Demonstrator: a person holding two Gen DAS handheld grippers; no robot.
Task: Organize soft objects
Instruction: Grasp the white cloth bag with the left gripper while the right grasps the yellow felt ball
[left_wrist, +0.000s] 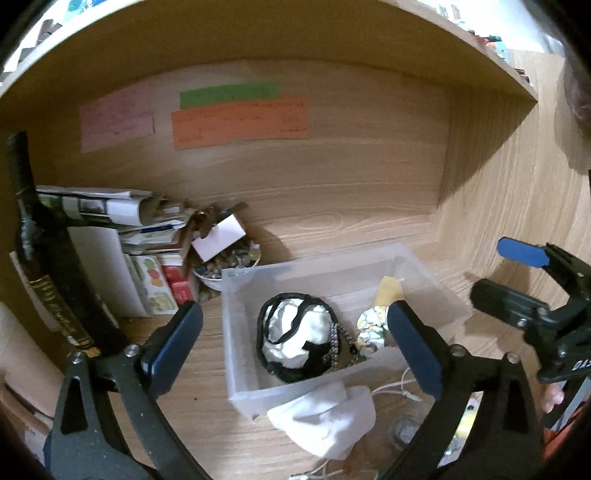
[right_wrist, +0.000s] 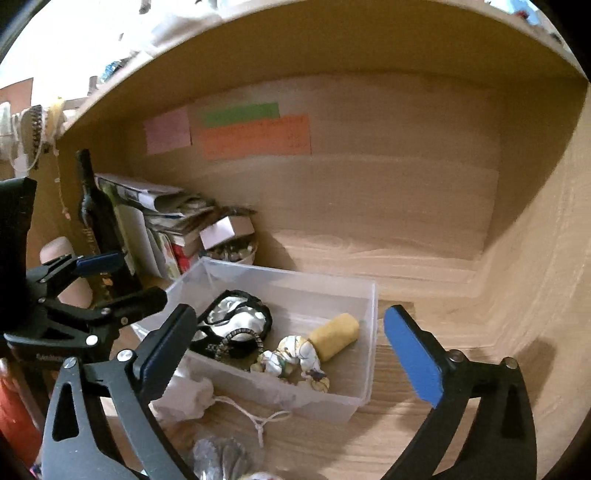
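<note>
A clear plastic bin (left_wrist: 236, 332) (right_wrist: 365, 354) stands on the wooden desk. In it lie a black-and-white cloth bundle (left_wrist: 295, 336) (right_wrist: 236, 321), a floral scrunchie (left_wrist: 369, 328) (right_wrist: 291, 358) and a yellow sponge roll (left_wrist: 389, 291) (right_wrist: 334, 334). A white drawstring pouch (left_wrist: 325, 421) (right_wrist: 184, 398) lies on the desk in front of the bin. My left gripper (left_wrist: 295, 347) is open and empty above the bin's near side. My right gripper (right_wrist: 288, 354) is open and empty over the bin; it also shows at the right of the left wrist view (left_wrist: 502, 273).
A dark wine bottle (left_wrist: 44, 266) (right_wrist: 99, 221), stacked papers and boxes (left_wrist: 122, 221) (right_wrist: 166, 206) and a bowl of pebbles (left_wrist: 229, 262) (right_wrist: 232, 251) stand left of the bin. Coloured sticky notes (left_wrist: 240, 122) hang on the back wall. A crinkled clear wrapper (right_wrist: 221, 458) lies at the front.
</note>
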